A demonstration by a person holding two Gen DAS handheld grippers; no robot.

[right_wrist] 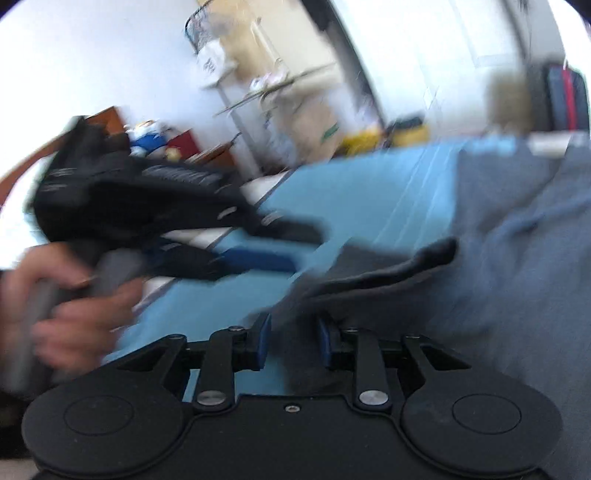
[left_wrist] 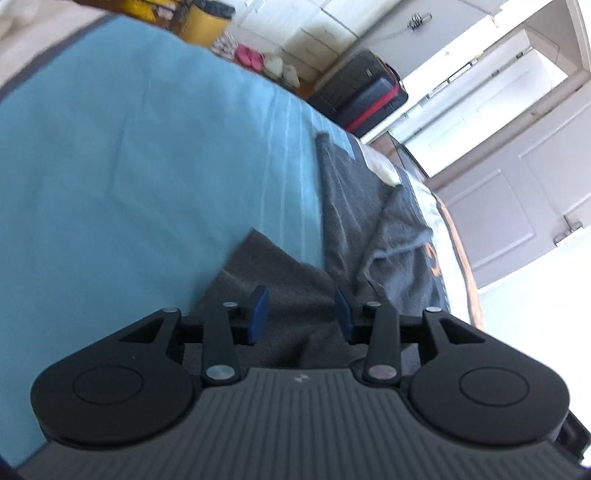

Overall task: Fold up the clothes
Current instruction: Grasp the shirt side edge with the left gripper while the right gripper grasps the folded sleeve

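A grey garment lies crumpled on a bed with a light blue sheet. My left gripper hovers over the garment's near edge, its blue pads apart with nothing pinched. In the blurred right wrist view the garment fills the right side, with a dark fold raised off the sheet. My right gripper is low at the garment's edge; cloth lies between its pads without being pressed. A hand holds the left gripper at the left.
A dark suitcase, a yellow bin and pink shoes stand on the floor beyond the bed. White doors are at the right. An orange-and-white blanket borders the garment. A wire shelf rack stands behind.
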